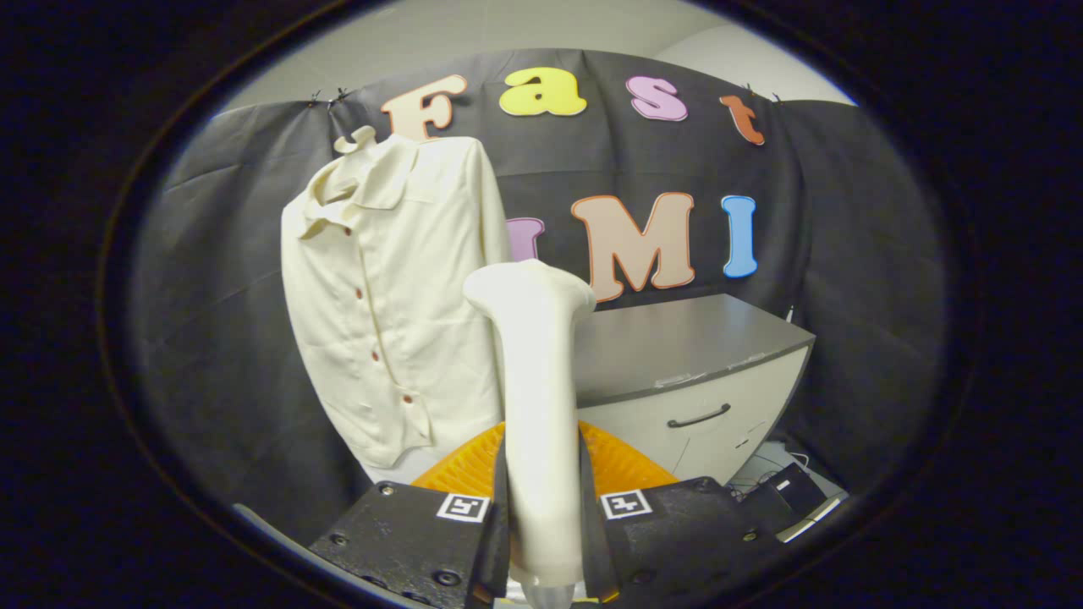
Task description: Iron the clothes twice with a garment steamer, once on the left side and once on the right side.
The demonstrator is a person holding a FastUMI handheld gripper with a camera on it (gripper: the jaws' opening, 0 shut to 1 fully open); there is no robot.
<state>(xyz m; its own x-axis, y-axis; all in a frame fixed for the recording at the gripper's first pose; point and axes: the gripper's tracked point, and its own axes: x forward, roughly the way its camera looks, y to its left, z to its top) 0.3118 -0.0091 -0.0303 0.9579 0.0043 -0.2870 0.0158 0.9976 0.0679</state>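
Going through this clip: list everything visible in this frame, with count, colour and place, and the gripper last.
garment steamer: one, cream white, upright between the fingers, its head rising beyond them
shirt: one, cream with small dark red buttons, hanging on the booth wall, beyond the fingers and beside the steamer's head
cabinet: one, grey top, pale front with a dark handle, beyond the steamer on the side away from the shirt
booth wall: one, black cloth, behind the shirt and cabinet
cables: a few, pale, on the floor by the cabinet's foot
gripper: one, both fingers pressed on the steamer's handle
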